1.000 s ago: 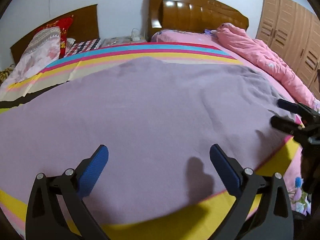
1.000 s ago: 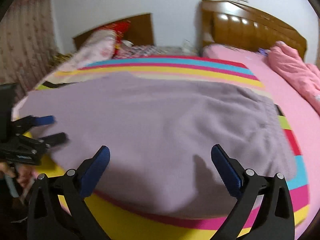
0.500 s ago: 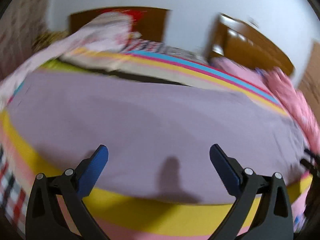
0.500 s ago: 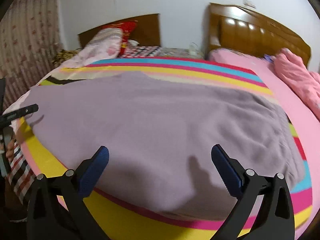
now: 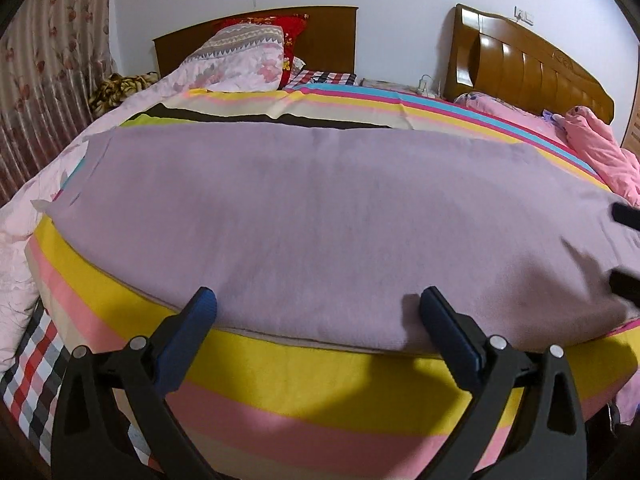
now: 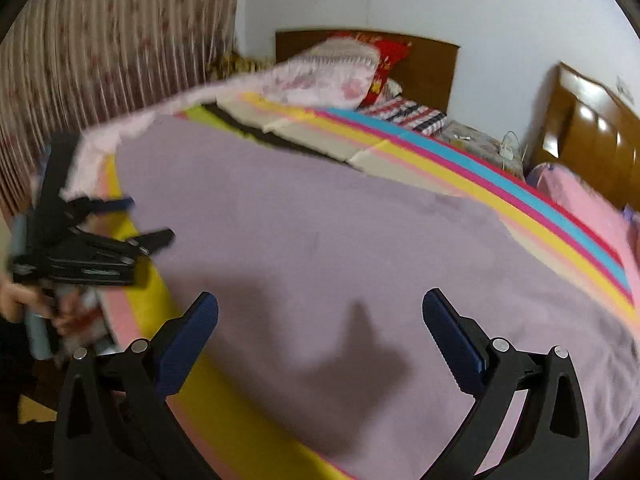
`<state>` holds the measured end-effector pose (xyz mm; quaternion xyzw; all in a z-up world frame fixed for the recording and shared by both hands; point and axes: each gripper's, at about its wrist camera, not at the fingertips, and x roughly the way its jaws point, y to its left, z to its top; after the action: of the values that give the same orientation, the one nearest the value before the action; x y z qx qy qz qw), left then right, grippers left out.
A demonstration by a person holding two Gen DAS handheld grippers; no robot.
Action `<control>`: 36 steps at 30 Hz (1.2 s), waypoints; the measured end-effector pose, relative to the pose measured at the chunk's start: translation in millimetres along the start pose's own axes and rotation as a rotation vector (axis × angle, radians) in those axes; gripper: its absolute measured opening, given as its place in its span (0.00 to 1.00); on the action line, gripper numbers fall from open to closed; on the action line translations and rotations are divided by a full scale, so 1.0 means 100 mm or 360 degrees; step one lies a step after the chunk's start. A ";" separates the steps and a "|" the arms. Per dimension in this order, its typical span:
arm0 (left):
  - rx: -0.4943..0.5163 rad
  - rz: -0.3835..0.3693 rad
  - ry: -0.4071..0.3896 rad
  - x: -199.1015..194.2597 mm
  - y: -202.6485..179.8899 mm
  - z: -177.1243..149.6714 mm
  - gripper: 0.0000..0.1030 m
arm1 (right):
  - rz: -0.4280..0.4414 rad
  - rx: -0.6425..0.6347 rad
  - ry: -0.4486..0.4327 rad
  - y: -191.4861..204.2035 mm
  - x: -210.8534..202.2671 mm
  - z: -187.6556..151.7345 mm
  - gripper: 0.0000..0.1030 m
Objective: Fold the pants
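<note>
The lilac pants [image 5: 320, 208] lie spread flat across the striped bed cover [image 5: 304, 376]; they also fill the right wrist view [image 6: 340, 256]. My left gripper [image 5: 318, 312] is open and empty, hovering at the near edge of the pants. My right gripper [image 6: 320, 316] is open and empty above the pants. The left gripper also shows in the right wrist view [image 6: 140, 220], open, at the pants' left end. Two dark fingertips [image 5: 626, 216] of the right gripper show at the right edge of the left wrist view.
A floral quilt and pillows [image 5: 240, 60] lie at the head of the bed. A pink duvet [image 5: 600, 148] is heaped on the right. Two wooden headboards [image 5: 520, 68] stand against the white wall. A curtain [image 6: 100, 60] hangs on the left.
Both views have swung left along the pants. The left gripper has moved to the pants' left part. Both grippers stay open and empty.
</note>
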<state>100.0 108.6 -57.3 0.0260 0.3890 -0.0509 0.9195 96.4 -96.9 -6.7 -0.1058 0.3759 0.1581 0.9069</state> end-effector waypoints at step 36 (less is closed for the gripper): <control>-0.0338 0.0001 0.0132 0.42 0.96 0.53 0.98 | 0.0288 0.0052 0.0214 0.16 1.30 1.05 0.96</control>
<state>177.7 196.7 -49.3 -0.0693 0.4298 -0.0081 0.9002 245.8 -22.3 -27.8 -0.0670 0.4463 0.2259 0.8633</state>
